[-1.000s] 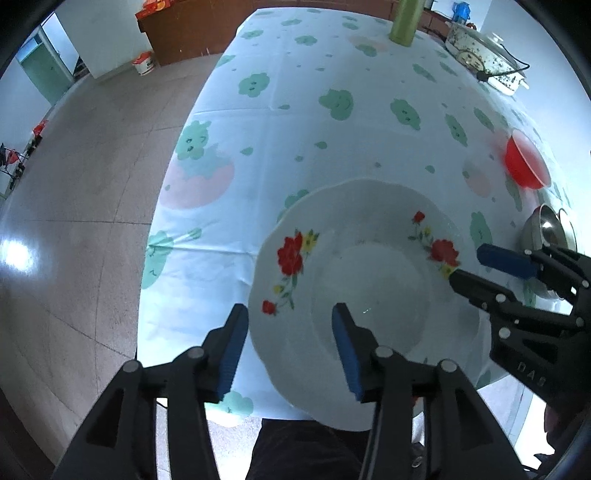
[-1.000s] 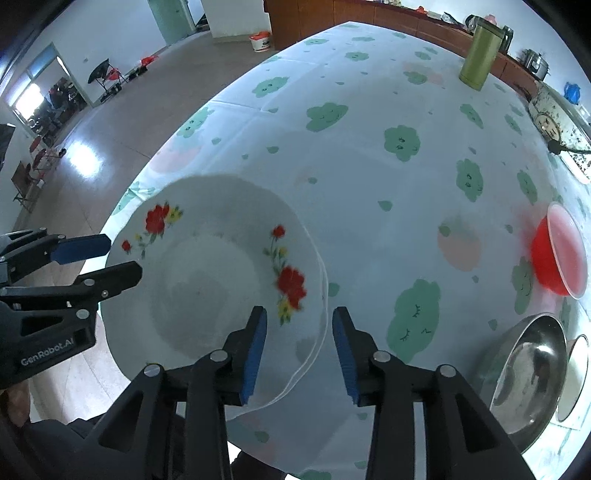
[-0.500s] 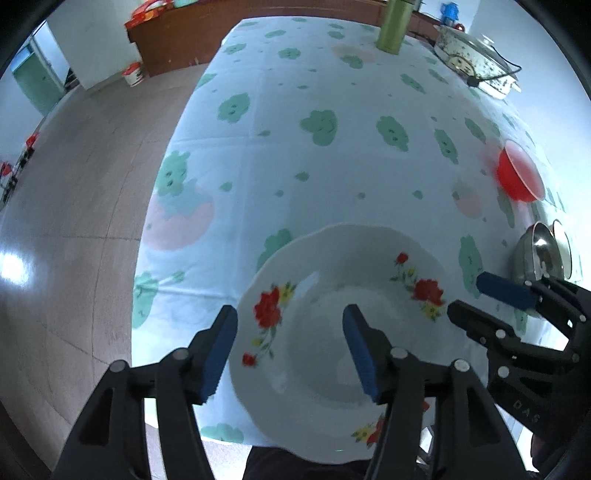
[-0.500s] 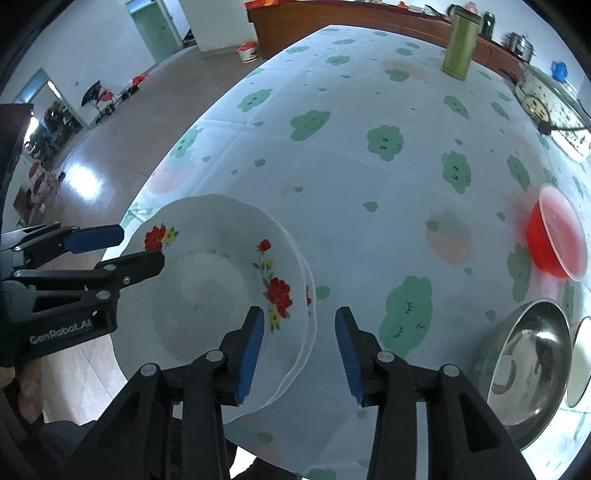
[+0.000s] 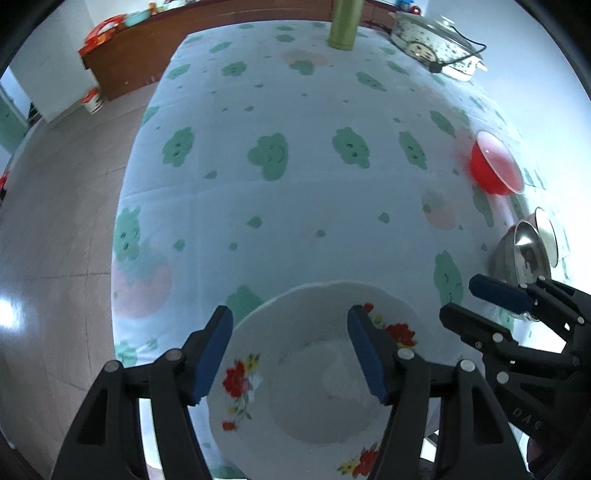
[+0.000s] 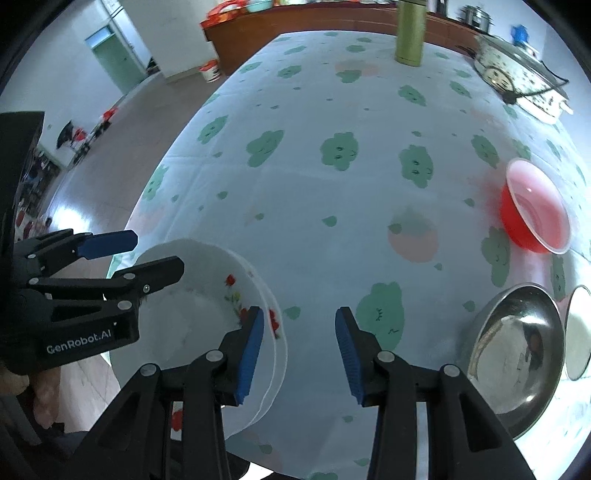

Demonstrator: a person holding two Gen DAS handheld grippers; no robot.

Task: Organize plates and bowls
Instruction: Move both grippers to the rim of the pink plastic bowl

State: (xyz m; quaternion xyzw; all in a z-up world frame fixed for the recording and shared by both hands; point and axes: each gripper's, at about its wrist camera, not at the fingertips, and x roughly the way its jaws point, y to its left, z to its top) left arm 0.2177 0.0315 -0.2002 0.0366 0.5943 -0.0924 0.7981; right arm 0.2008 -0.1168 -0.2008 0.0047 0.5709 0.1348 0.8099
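Observation:
A stack of white flowered plates (image 5: pixel 314 398) lies at the near edge of the table; it also shows in the right wrist view (image 6: pixel 207 321). My left gripper (image 5: pixel 291 350) is open and empty, raised over the plates. My right gripper (image 6: pixel 299 347) is open and empty, just right of the stack's rim. A red bowl (image 6: pixel 535 206), a steel bowl (image 6: pixel 517 354) and a white bowl (image 6: pixel 578 332) sit at the right; the red bowl (image 5: pixel 495 166) and steel bowl (image 5: pixel 524 254) also show in the left wrist view.
The table wears a pale cloth (image 6: pixel 332 184) with green cloud prints. A green flask (image 6: pixel 410 33) and a lidded cooker (image 6: pixel 521 74) with a cord stand at the far end. The floor drops off to the left.
Both grippers have let go of the plate and opened wider. The plate now rests on the stack, and both grippers have pulled back and up from it.

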